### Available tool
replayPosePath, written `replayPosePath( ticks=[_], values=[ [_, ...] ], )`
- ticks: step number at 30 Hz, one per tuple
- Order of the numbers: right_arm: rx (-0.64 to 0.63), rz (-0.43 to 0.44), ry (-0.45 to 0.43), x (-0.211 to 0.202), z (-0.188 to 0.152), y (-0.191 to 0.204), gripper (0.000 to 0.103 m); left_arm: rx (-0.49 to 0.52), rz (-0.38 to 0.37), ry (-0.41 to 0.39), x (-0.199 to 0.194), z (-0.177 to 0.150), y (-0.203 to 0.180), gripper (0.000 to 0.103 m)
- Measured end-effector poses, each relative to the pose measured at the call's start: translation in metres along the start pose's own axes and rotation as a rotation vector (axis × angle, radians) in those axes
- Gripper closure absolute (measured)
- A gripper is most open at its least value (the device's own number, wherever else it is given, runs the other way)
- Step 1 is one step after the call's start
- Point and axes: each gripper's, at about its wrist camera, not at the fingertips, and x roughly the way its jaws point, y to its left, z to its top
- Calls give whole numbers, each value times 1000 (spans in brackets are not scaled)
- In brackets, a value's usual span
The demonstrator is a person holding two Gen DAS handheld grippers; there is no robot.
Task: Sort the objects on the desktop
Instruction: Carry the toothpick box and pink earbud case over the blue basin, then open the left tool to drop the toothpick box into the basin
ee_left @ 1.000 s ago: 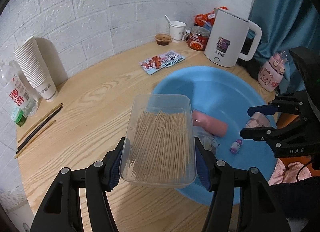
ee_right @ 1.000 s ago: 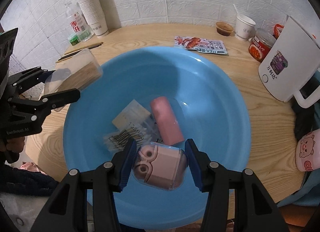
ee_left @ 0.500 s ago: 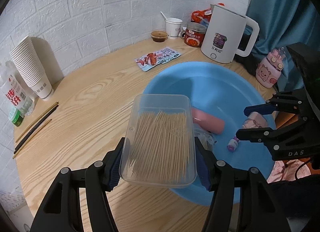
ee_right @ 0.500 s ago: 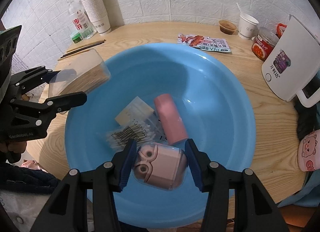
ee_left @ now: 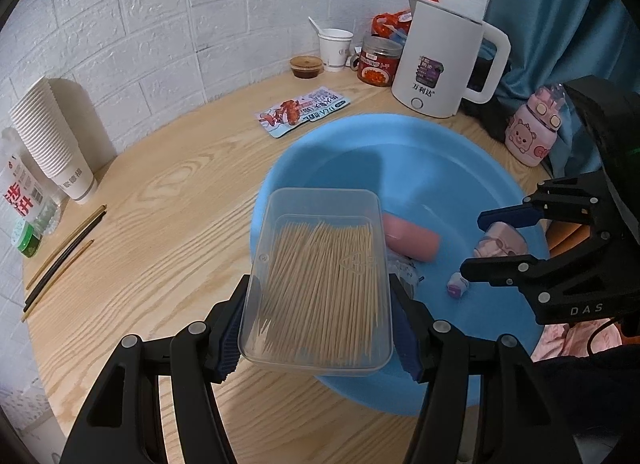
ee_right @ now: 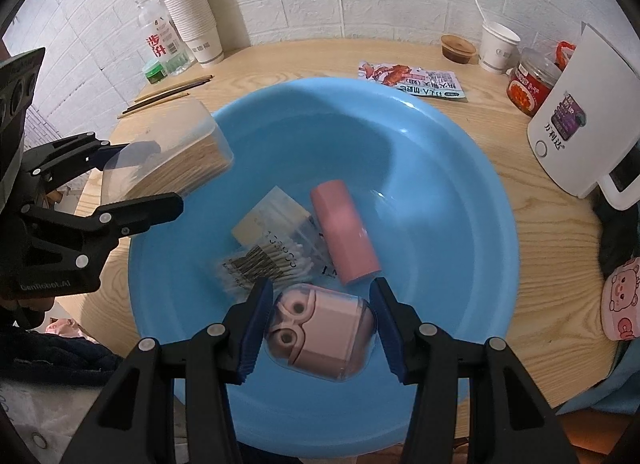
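Observation:
My left gripper (ee_left: 320,328) is shut on a clear plastic box of toothpicks (ee_left: 320,284) and holds it above the near left rim of a blue basin (ee_left: 420,156). My right gripper (ee_right: 320,328) is shut on a pink earbud case in clear packaging (ee_right: 320,332) and holds it over the basin's (ee_right: 460,192) near side. In the basin lie a pink cylinder (ee_right: 344,236), a pack of cotton swabs (ee_right: 264,260) and a flat clear packet (ee_right: 272,216). A small pale object (ee_left: 458,285) lies on the basin floor in the left wrist view.
On the wooden table (ee_left: 160,204): a white kettle (ee_left: 440,60), a snack packet (ee_left: 302,112), a red jar (ee_left: 376,64), a paper cup with a spoon (ee_left: 335,49), a sauce cup (ee_left: 306,66), stacked paper cups (ee_left: 52,140), a bottle (ee_left: 24,200), chopsticks (ee_left: 64,256), a pink bottle (ee_left: 530,132).
Both grippers have moved a little further over the basin, still holding their objects. The toothpick box now reaches over the basin's left rim.

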Motion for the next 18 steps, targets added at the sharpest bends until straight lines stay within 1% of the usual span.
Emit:
replayPosePath(
  ticks=[10,18],
  values=[
    [5,8,6,3,0,-1,51,24,-12,8,4,1,-9,43],
    [5,9,9,3,0,-2,51,42,-70,20,8,1,-15,43]
  ],
)
